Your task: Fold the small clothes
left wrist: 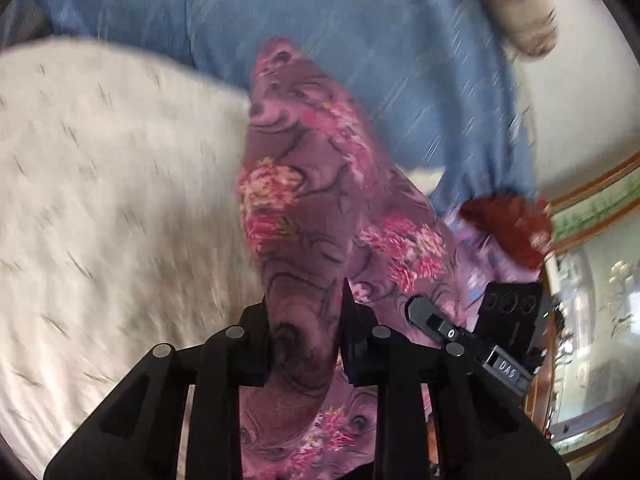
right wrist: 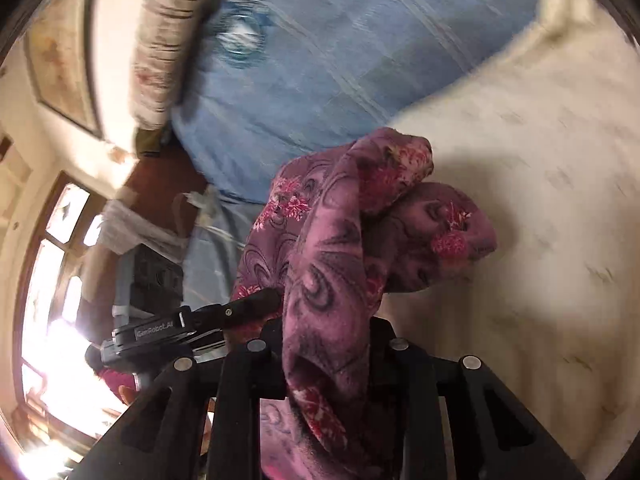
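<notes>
A purple garment with pink flowers (left wrist: 312, 184) hangs lifted above the bed, bunched and twisted. In the left wrist view my left gripper (left wrist: 306, 304) is shut on a fold of it, with cloth filling the gap between the fingers. My right gripper (left wrist: 424, 312) shows to the right, its tip against the same cloth. In the right wrist view the garment (right wrist: 344, 240) drapes over my right gripper (right wrist: 326, 324), which is shut on another fold. There the left gripper (right wrist: 260, 300) pokes into the cloth from the left. The fingertips are partly hidden by fabric.
A white bedsheet (left wrist: 100, 200) with small dark marks lies under the garment. A blue quilt (left wrist: 320, 20) covers the far side of the bed, with a striped bolster (left wrist: 520, 8) behind it. A dark red cloth (left wrist: 508, 228) sits at the right. A bright window (right wrist: 52, 280) is at the left.
</notes>
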Motion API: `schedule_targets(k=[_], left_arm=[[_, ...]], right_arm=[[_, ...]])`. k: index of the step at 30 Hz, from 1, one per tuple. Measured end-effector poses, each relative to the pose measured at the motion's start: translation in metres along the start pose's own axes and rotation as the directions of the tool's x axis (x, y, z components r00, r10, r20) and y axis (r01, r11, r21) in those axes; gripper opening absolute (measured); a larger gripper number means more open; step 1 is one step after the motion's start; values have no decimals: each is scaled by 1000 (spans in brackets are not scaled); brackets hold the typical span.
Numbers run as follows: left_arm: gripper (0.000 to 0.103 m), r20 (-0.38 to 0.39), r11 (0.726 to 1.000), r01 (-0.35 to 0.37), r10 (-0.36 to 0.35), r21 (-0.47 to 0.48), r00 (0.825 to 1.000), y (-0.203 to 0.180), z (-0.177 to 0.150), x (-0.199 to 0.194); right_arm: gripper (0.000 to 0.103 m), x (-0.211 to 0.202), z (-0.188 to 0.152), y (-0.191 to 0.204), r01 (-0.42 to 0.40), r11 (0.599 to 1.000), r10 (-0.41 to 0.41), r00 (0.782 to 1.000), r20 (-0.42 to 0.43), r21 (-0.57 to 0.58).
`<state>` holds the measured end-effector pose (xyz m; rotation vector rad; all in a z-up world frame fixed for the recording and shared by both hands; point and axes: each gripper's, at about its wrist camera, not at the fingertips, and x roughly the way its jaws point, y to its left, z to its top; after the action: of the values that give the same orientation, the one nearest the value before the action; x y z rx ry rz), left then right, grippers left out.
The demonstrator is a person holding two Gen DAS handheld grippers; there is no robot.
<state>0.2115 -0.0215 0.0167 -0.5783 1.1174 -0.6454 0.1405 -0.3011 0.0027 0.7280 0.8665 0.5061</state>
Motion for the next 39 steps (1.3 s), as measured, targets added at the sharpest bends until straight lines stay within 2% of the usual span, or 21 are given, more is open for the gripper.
schedule_targets(k=[3,5,8,9,10,12,14,16,18,20,21,22,23,24,25,29,31,32,34,35,39], left_arm=[[28,48,999,-41,41,3,998,8,23,-20],[38,62,991,-131,130,4,990,20,31,-15],[42,-11,964,-265,264,-26,964,54,36,17],[42,-75,961,-268,263,-66,962,70,34,32],[42,-116,963,-247,235,-104,965,83,31,39],[43,-105,968,-227,216,-108,971,88,28,38],[43,-70,968,-238,233,-85,970,82,26,26],[43,-45,972,-232,231,-42,972,72,18,11],[44,-27,968,-251,251,5,968,61,7,-1],[59,-6,951,-303,304,66,953,47,-9,-11],[63,4,938,-335,336,93,942,41,-20,-15],[66,15,925,-362,363,117,932,35,-31,-18],[68,23,917,-375,376,135,926,32,-37,-23],[70,25,906,-393,394,154,919,29,-50,-25],[74,22,896,-412,414,166,910,27,-59,-25],[74,36,864,-470,472,180,881,19,-97,-26],[74,54,845,-500,499,190,865,17,-116,-28],[74,66,835,-514,511,197,857,14,-122,-28],[74,101,808,-548,540,216,835,10,-136,-29],[75,124,794,-563,550,230,826,6,-144,-30],[75,170,758,-595,570,267,804,-3,-166,-32]], right_arm=[[25,8,16,20,-47,999,47,998,32,-21],[26,24,24,22,-30,999,30,999,26,-22],[28,61,26,2,173,982,-174,985,-10,-71],[32,79,25,-15,294,953,-297,954,-35,-70],[33,87,22,-29,356,932,-360,932,-49,-63],[36,75,20,-49,259,966,-259,966,-7,20],[39,61,18,-51,247,967,-247,969,3,59],[46,48,14,-44,285,958,-285,959,5,33],[46,31,7,-32,329,944,-329,944,17,-12],[46,14,2,-18,353,935,-352,935,39,-32],[50,6,-3,-12,364,931,-363,931,42,-37],[62,2,-6,-2,386,922,-384,923,35,-45],[71,-2,-13,6,413,909,-412,911,28,-57],[89,-8,-24,13,460,885,-460,888,21,-73],[97,-12,-32,17,499,863,-500,866,14,-82],[103,-25,-65,27,631,768,-638,769,-46,-107],[102,-26,-78,20,683,720,-694,706,-139,-123],[103,-28,-86,18,686,715,-699,696,-165,-135],[103,-39,-103,20,675,724,-690,711,-134,-144],[103,-43,-108,22,681,716,-698,707,-114,-153],[103,-62,-124,46,732,645,-745,666,31,-218]])
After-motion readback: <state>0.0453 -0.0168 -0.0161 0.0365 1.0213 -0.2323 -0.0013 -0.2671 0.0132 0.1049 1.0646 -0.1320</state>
